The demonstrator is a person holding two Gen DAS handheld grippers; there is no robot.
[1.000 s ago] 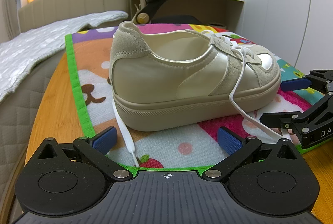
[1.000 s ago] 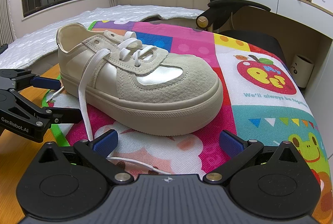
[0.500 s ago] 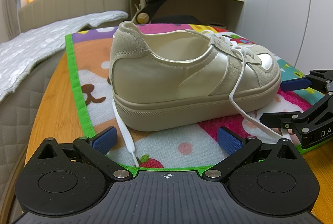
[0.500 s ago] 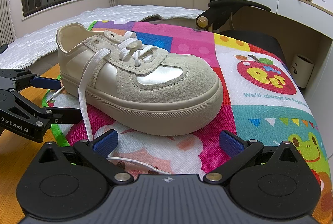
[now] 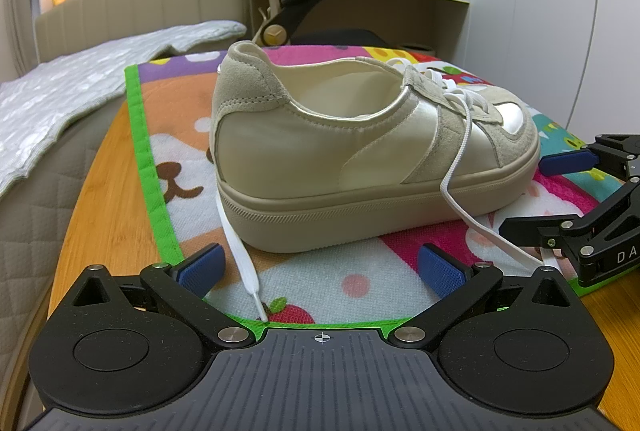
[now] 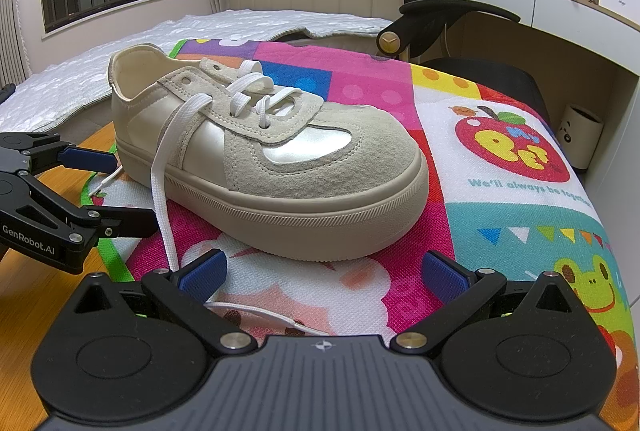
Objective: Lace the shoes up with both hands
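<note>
Beige platform sneaker (image 6: 272,155) upright on a bright patchwork play mat (image 6: 500,191) spread over a wooden table (image 5: 108,199), heel toward the left gripper (image 5: 320,265), toe toward the right gripper (image 6: 322,273). Lower eyelets (image 6: 264,125) already threaded with the white lace (image 6: 248,91), crossed in a few rows over the tongue; topmost eyelet (image 6: 187,80) on the near flap plainly vacant, its partner on the far side hidden from both cameras. Two loose lace ends trailing off the shoe: one draped down the near side (image 6: 160,175) and running across the mat to beneath the right gripper, its tip (image 6: 296,327) lying flat in front of the housing; the other emerging from under the heel (image 5: 240,255), with its aglet (image 5: 262,313) resting on the mat's green border just before the left gripper. Both claws spread wide, blue pads (image 5: 200,267) well apart, nothing between them, each low over the mat near a lace end yet touching neither. Judged from this: threading partly finished, perhaps halfway or a little beyond, with the remaining holes to fill, slack to pull through, and likely a knot to follow. Neither end picked up so far.
</note>
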